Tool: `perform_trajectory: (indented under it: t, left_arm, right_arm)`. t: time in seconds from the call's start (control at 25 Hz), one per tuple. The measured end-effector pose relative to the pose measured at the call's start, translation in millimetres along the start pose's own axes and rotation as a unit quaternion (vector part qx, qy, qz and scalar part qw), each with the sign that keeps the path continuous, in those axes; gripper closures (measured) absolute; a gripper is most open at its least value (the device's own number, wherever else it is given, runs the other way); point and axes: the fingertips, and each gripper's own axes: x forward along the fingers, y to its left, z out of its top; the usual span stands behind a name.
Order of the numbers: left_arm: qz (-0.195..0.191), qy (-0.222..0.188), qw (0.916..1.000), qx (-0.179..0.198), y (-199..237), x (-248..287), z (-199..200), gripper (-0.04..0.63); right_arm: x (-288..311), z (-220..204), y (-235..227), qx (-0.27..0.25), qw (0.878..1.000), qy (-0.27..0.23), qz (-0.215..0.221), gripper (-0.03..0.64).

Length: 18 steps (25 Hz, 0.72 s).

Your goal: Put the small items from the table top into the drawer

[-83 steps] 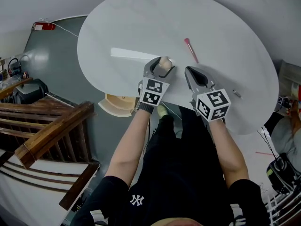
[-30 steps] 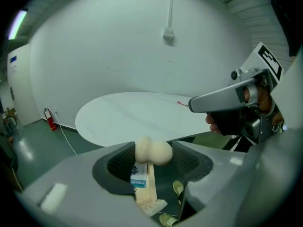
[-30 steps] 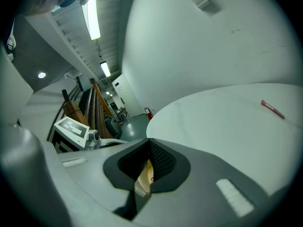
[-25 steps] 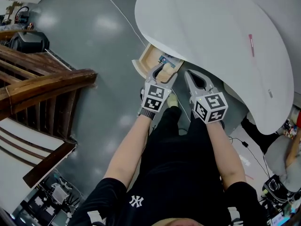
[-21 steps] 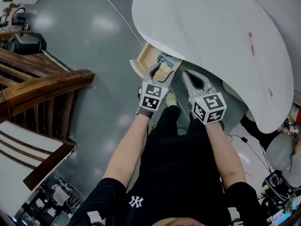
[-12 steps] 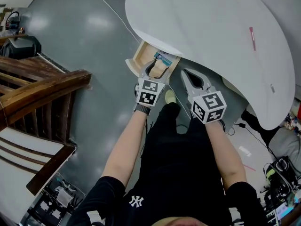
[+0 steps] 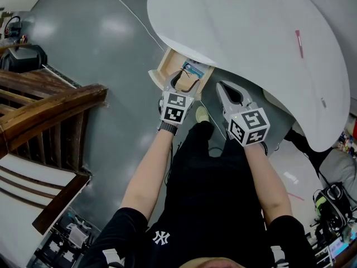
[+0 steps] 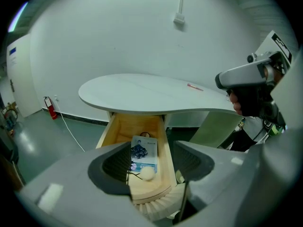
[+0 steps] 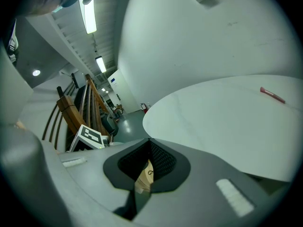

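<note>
Under the white oval table (image 7: pixel 251 32) a light wooden drawer (image 7: pixel 165 66) stands pulled out. My left gripper (image 7: pixel 183 81) hovers open just above its front end. In the left gripper view a small cream ball (image 8: pixel 147 173) lies on the drawer floor beside a printed card (image 8: pixel 143 151), between the spread jaws of the left gripper (image 8: pixel 154 161) and touching neither. My right gripper (image 7: pixel 226 91) is shut and empty beside the drawer, below the table edge. A pink pen (image 7: pixel 299 42) rests on the table top, also in the right gripper view (image 9: pixel 271 94).
A small grey item (image 7: pixel 323 103) lies near the table's right rim. A wooden stair railing (image 7: pixel 50 110) stands at the left on the grey floor. A cable (image 7: pixel 131 7) runs along the floor. My shoe (image 7: pixel 202 114) is below the drawer.
My left gripper carried the cream ball from the table top down to the drawer, then opened; the ball now lies in the drawer. The right gripper stayed shut alongside.
</note>
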Motion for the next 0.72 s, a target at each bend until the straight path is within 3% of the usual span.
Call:
perform_trajectory:
  t: [0.36, 0.72]
  left_arm:
    - [-0.011, -0.037, 0.9992, 0.008, -7.9, -27.9, 29.7, 0.327]
    - [-0.068, -0.085, 0.9938, 0.021, -72.7, -53.4, 99.3, 0.351]
  right_arm:
    - [-20.2, 8.4, 6.4, 0.002, 0.999, -0.024, -0.023, 0.594]
    - [-83.9, 31.4, -12.6, 0.008, 0.994, -0.067, -0.085, 0.594]
